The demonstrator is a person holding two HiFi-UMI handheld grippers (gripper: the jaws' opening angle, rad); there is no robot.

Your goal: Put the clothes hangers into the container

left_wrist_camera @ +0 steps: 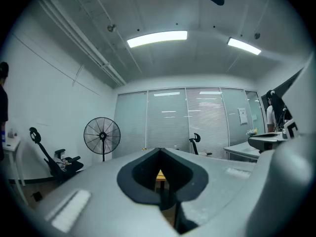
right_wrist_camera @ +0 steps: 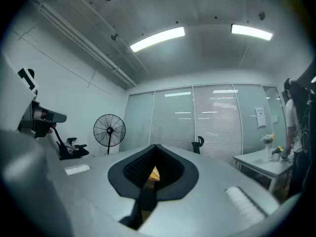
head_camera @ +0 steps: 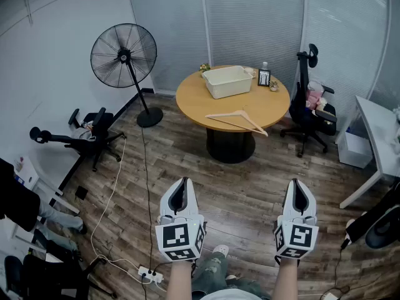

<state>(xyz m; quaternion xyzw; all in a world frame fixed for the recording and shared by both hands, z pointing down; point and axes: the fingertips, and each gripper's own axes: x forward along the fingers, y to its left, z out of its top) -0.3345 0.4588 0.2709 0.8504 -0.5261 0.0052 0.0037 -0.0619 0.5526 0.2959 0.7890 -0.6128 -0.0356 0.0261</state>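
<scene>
Wood-plank floor (head_camera: 250, 192), white wall (head_camera: 56, 24) at left, blind-covered glass partitions (head_camera: 250, 17) behind. Round wooden table (head_camera: 194, 100) at centre; pedestal fan (head_camera: 124, 55) left, office chair (head_camera: 307, 108) right. Ceiling strip lights (left_wrist_camera: 157, 38) lit

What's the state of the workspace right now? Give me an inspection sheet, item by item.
Surface: round wooden table, ahead across the wood floor.
Job's things: wooden clothes hanger lies flat near the table's front edge, outside the white container; no hanger seen in the container.
Clutter: small frame and flowers at the table's far side.
Grippers: left hand-held gripper and right hand-held gripper both shut, empty, short of the table.
Cables: black cable runs along the floor to a power strip.
Surroundings: standing fan, office chair, white desk.
</scene>
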